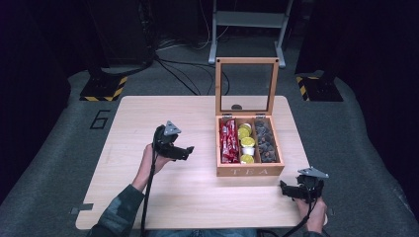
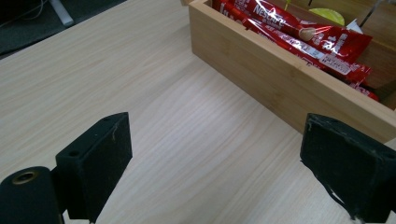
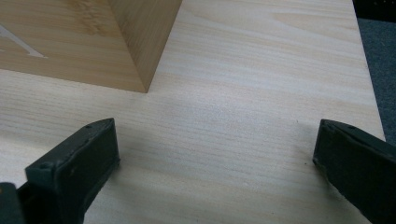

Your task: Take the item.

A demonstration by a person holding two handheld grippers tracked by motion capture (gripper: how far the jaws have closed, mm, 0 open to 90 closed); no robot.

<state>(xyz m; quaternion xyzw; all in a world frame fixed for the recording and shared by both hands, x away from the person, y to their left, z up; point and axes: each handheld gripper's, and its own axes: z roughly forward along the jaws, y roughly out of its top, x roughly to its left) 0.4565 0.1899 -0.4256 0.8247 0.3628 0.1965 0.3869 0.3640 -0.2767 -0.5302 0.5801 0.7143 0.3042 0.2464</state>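
I hold both grippers low over the counter [image 1: 163, 187], and both sets of jaws stand spread wide with nothing between them. My left gripper [image 1: 184, 152] hovers at about nine o'clock from the tea box [image 1: 250, 171], just beside its left wall; in the left gripper view that wall runs across at one o'clock, with the red sachets [image 2: 303, 37] lying in the near compartment behind it. My right gripper [image 1: 285, 189] sits at about five o'clock from the box, near its front right corner, which shows at eleven o'clock in the right gripper view [image 3: 140, 60]. The box stands right of the counter's middle with its glass lid [image 1: 246, 86] upright, yellow capsules [image 1: 247, 142] in the middle compartment and dark ones [image 1: 267, 143] in the right one. I judge this to be the approach, before anything is picked. Next, I would lift the left jaws over the wall and come down along one sachet, closing across its narrow side, taking care not to catch its neighbours or nudge the box.
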